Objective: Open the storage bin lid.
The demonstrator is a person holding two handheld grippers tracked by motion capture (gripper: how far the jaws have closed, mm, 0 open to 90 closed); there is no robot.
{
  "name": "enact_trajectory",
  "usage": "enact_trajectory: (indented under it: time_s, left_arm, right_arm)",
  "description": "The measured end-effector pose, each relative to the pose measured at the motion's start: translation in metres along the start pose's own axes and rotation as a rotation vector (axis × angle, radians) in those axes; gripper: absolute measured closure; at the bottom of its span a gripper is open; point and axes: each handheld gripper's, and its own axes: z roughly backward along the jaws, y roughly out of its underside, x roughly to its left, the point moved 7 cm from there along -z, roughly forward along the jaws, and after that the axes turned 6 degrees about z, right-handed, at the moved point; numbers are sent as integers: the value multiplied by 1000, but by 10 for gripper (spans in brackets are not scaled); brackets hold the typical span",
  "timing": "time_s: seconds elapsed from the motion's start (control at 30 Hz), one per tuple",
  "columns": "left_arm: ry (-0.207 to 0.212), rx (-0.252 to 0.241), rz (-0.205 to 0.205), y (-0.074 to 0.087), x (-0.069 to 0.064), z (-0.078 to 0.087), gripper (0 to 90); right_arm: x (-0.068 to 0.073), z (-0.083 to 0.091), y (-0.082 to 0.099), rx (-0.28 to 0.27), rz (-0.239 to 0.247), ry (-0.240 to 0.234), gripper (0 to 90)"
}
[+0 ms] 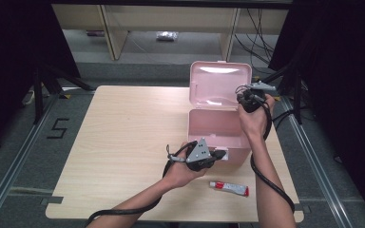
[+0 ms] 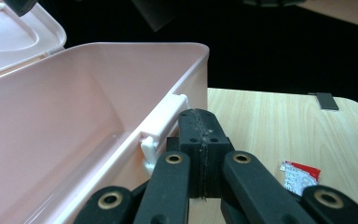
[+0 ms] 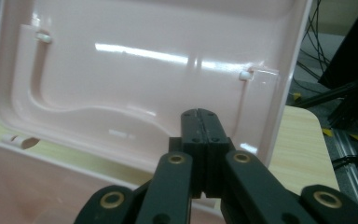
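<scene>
the pink box (image 1: 217,137) stands open toward the far right of the wooden surface (image 1: 123,142), its lid (image 1: 220,85) raised upright behind it. the left gripper (image 1: 221,155) sits at the box's front wall, just beside the white latch (image 2: 161,130), its jaws pressed together with nothing between them. the right gripper (image 1: 241,93) is held up at the right edge of the lid, jaws likewise pressed together and empty. a small red and white tube (image 1: 229,188) lies on the surface in front of the box.
</scene>
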Motion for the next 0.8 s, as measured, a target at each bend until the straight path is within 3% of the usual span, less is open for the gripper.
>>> enact_trajectory:
  time_s: [0.03, 0.1, 0.13, 0.17, 0.2, 0.23, 0.27, 0.3, 0.5, 0.6, 0.7, 0.73, 0.8]
  left_arm:
    - [-1, 0, 2, 0, 0, 0, 894]
    - [0, 2, 0, 0, 0, 0, 895]
    - [0, 2, 2, 0, 0, 0, 894]
    - [1, 3, 1, 0, 0, 0, 895]
    - [4, -3, 2, 0, 0, -1, 895]
    - [-1, 2, 1, 0, 0, 0, 895]
    - [3, 5, -7, 0, 0, 0, 895]
    - [5, 1, -3, -1, 0, -1, 895]
    - [5, 5, -6, -1, 0, -1, 895]
    - [10, 9, -5, -1, 0, -1, 896]
    - [6, 13, -4, -1, 0, -1, 896]
    - [2, 10, -5, -1, 0, -1, 895]
    - [-1, 7, 2, -2, 0, -1, 895]
  right_arm:
    - [-1, 3, 0, -1, 22, -10, 900]
    - [0, 9, 2, 16, -3, -12, 900]
    - [-2, 12, 1, 11, 23, -7, 900]
    - [-1, 15, 3, 20, 14, -8, 900]
    - [-5, 16, 3, 17, 53, 1, 900]
    - [-3, 19, 4, 24, 22, -14, 900]
    - [-4, 21, 5, 18, 39, -26, 900]
    - [-2, 24, 7, 27, 14, -21, 900]
    - [-2, 38, 22, 80, 60, -34, 900]
    - [-3, 42, 27, 75, 81, -50, 900]
    - [1, 50, 32, 79, 57, -67, 898]
    - [-1, 51, 33, 79, 87, -76, 896]
    - [-1, 56, 35, 82, 97, -77, 887]
